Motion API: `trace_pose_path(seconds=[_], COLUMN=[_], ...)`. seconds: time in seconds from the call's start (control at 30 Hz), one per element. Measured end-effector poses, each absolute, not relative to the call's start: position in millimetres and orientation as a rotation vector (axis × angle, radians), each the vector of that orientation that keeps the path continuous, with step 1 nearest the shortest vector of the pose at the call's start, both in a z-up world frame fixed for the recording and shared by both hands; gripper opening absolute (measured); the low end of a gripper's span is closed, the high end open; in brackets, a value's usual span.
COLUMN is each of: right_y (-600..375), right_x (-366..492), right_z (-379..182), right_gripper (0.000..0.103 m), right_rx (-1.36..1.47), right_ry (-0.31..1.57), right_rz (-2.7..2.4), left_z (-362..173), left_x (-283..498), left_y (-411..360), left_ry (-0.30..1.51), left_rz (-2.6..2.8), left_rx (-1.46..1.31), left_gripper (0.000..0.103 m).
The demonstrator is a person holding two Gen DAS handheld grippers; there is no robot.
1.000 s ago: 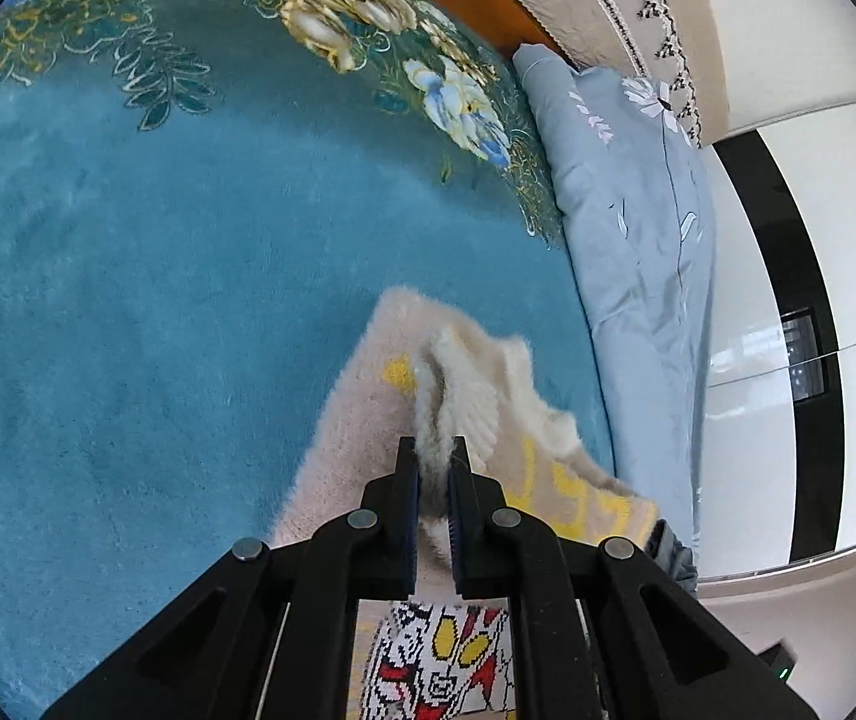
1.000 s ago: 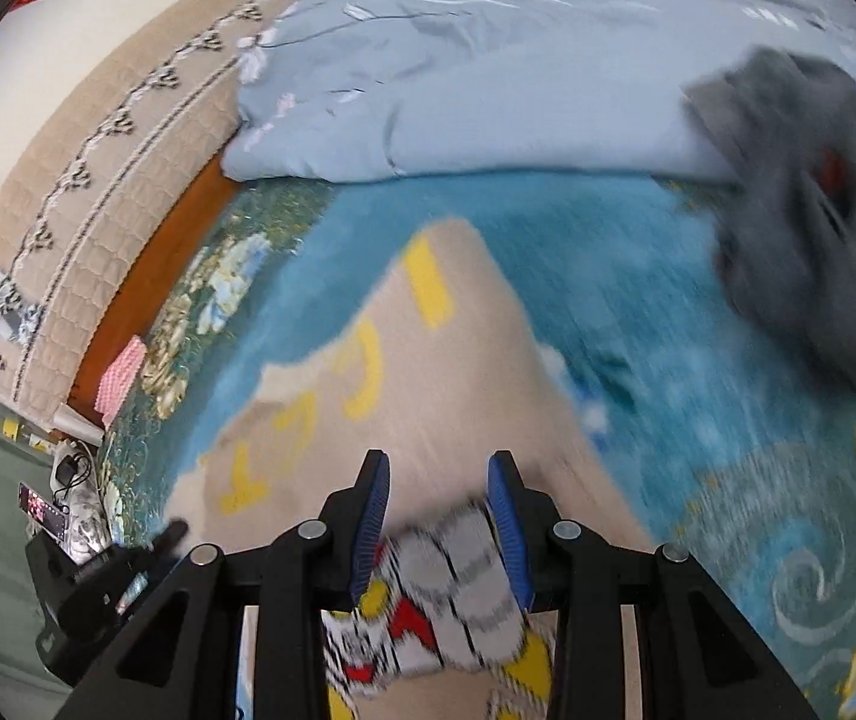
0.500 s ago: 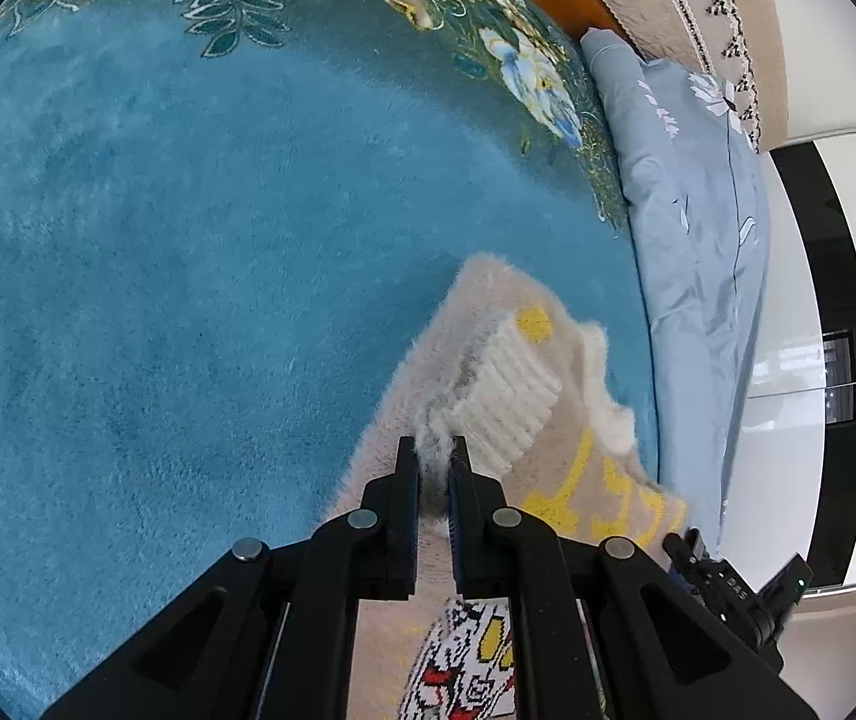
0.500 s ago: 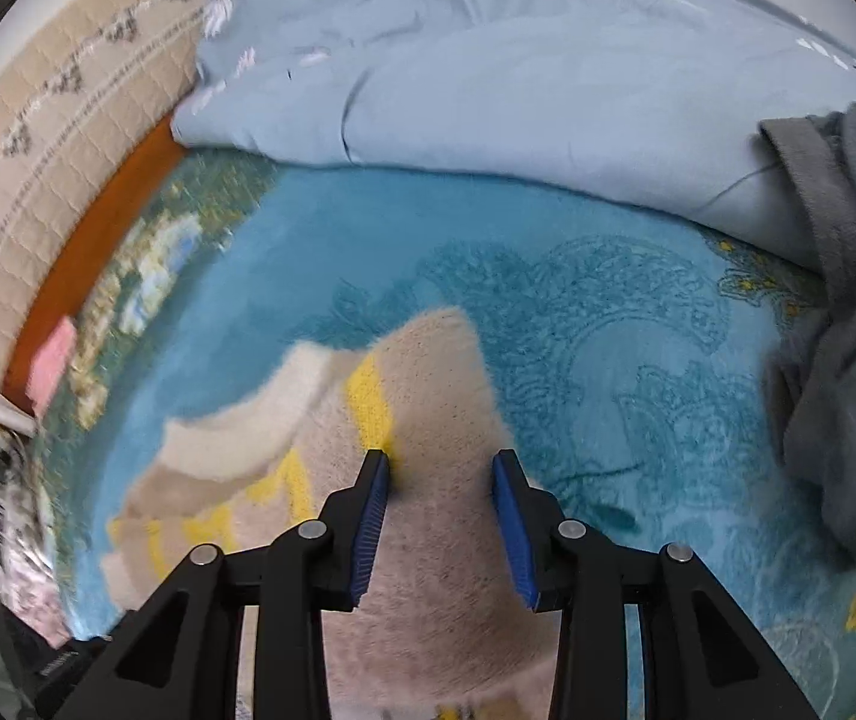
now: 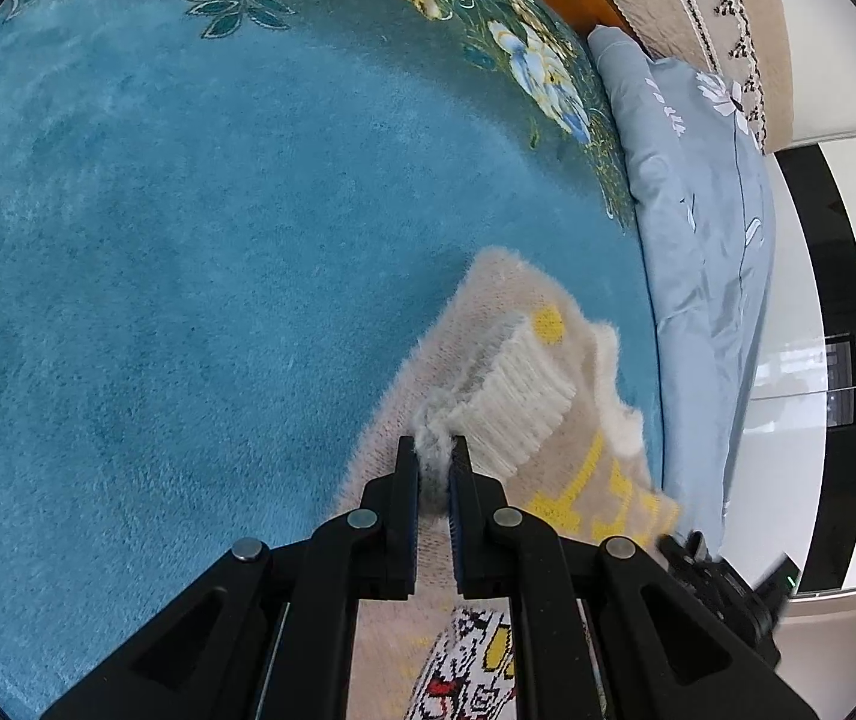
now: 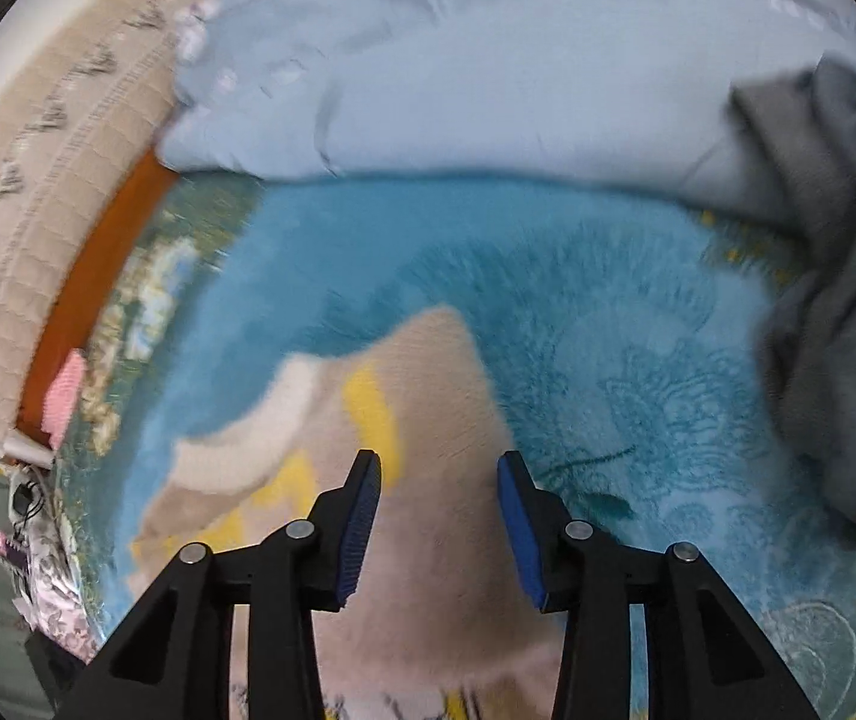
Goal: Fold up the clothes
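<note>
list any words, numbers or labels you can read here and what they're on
None can be read.
Sweater: yellow knitted letter-like shapes, partly folded and cut off, not legible.
Sweater, right wrist view: yellow marks too blurred.
Dark wall panel: too small to tell.

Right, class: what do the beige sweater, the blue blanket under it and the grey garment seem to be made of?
Beige sweater: fuzzy knit, probably wool or acrylic; hairy edges, ribbed cream cuff.
Blue blanket: plush fleece, likely synthetic; short matte pile.
Grey garment: soft matte cloth, maybe fleece; too blurred to be sure.
</note>
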State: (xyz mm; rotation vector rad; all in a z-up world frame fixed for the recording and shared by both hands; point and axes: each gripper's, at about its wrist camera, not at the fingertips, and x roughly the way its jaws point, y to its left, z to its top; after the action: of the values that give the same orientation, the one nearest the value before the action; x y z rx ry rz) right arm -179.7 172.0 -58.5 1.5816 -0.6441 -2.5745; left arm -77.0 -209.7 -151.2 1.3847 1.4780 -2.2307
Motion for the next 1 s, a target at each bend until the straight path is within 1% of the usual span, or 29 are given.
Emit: trace_pose_path(seconds=[0.1,0.23,0.4,0.5,0.6,0.67,0.77,0.83,0.9,1.0], right_y=[163.2,150.2,152.8,157.2,161.6,160.0,161.4,165.1,171.2,181.4], right_x=[-155.6,-145.9,-149.1,-154.0,-159.0,-158.0,-148.9,-136.2,-122.7,-102.4], right_z=[-39.4,-49.6,-75.3,-86.0,-88.0,-85.9,-72.3,-61.5,-55.5,-51.1], right_gripper=[0.043,0.043,0.041,0.034,0.034,0.034,0.034,0.037,0.037,0.037], right_rx=[1.478,1.537,1.628,1.664,1.682,1.692,1.674,1.642,1.631,1.639], right_ry=[-0.6,-0.513,-0.584,-0.624,-0.645,-0.617,-0.667,-0.713,-0.749,-0.779], right_rz=[-2.547,-2.453,-2.429,-2.421,-2.417,-2.421,-2.451,-2.472,-2.478,-2.474], left_z=[-151.1,-150.6,-151.7,-152.9,-153.1,-151.8,-145.3,-135.8,-126.5,-119.4], left_x=[-76.3,-77.6,-77.3,-78.3,-76.9,-73.3,-65.4,-60.6,-56.6,-52.0], left_y=[-209.3,-209.4,-210.7,-211.2,-212.1,-213.3,-213.6,-211.4,-208.2,-206.1], left_ry=[1.484,1.483,1.504,1.512,1.522,1.539,1.553,1.505,1.453,1.45], left_rz=[-2.226,-2.225,-2.217,-2.214,-2.211,-2.205,-2.203,-2.232,-2.267,-2.28], left_rx=[1.38,1.38,1.379,1.38,1.382,1.38,1.382,1.393,1.402,1.427], left_gripper=[0.009,0.009,0.009,0.009,0.01,0.01,0.011,0.011,0.011,0.011])
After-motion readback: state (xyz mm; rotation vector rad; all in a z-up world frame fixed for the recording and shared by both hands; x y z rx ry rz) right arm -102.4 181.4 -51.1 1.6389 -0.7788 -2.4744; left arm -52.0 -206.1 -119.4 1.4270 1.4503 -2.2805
